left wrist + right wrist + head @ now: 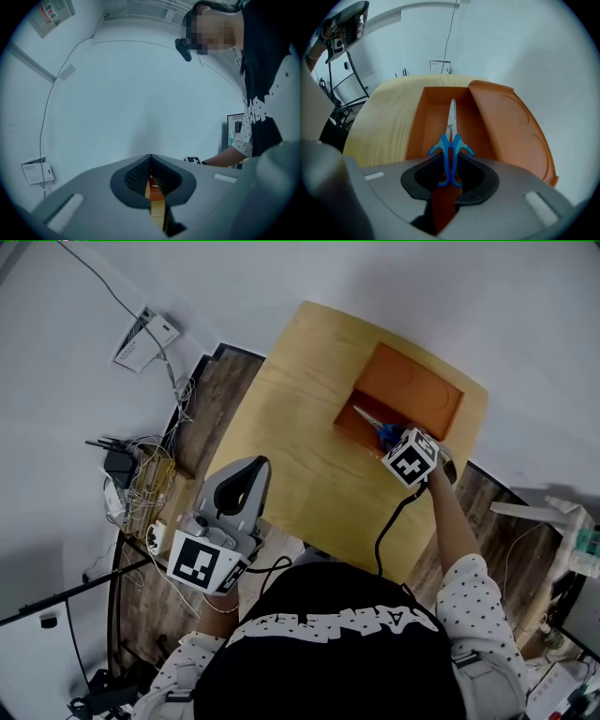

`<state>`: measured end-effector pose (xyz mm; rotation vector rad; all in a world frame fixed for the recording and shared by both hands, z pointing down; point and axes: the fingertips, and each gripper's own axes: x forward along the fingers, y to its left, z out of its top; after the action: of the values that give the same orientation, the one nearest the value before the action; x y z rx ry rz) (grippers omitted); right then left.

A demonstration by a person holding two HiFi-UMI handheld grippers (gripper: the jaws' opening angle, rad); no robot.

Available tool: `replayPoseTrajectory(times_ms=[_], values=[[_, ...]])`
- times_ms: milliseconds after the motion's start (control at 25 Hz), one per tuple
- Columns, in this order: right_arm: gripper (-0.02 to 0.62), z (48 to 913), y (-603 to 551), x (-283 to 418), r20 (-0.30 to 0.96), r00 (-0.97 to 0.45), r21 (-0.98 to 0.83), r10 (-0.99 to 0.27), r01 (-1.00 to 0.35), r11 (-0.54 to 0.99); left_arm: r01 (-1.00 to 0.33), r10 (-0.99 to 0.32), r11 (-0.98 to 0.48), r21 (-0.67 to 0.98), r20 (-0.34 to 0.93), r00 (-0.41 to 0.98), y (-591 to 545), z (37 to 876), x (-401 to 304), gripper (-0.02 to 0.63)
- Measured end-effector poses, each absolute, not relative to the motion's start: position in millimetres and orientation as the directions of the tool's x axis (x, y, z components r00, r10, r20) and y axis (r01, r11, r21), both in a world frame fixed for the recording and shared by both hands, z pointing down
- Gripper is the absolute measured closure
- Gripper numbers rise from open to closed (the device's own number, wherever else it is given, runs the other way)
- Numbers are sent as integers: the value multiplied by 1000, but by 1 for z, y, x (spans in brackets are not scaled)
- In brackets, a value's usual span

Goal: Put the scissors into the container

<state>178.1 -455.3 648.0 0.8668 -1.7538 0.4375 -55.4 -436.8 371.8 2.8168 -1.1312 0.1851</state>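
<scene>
- The right gripper is clamped on the handles of the blue-handled steel scissors. The closed blades point to 12 o'clock along the orange rectangular plastic container, probably so they lie flat once released.
- The container's orange lid leans open at 3 o'clock, leaving the opening free.
- The container sits at 1 o'clock on the round pale wooden table.
- The left gripper, jaws together on nothing, hangs at the table's 7 o'clock edge, seemingly kept clear.

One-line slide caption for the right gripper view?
Right gripper shut on the blue-handled scissors, blades pointing into the open orange container on the wooden table.
</scene>
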Motion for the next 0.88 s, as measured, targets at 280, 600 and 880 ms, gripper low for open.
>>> replayPoseTrajectory(times_ms=[280, 600, 880], values=[[489, 653, -458, 181, 927, -154, 127, -343, -731, 671, -705, -692, -707, 57, 151, 706, -435, 373, -59, 604], [483, 652, -458, 181, 925, -155, 126, -347, -736, 665, -712, -700, -700, 58, 145, 699, -434, 370, -64, 604], [477, 651, -460, 180, 921, -156, 125, -356, -747, 652, -715, -703, -697, 57, 141, 697, -433, 369, -68, 604]])
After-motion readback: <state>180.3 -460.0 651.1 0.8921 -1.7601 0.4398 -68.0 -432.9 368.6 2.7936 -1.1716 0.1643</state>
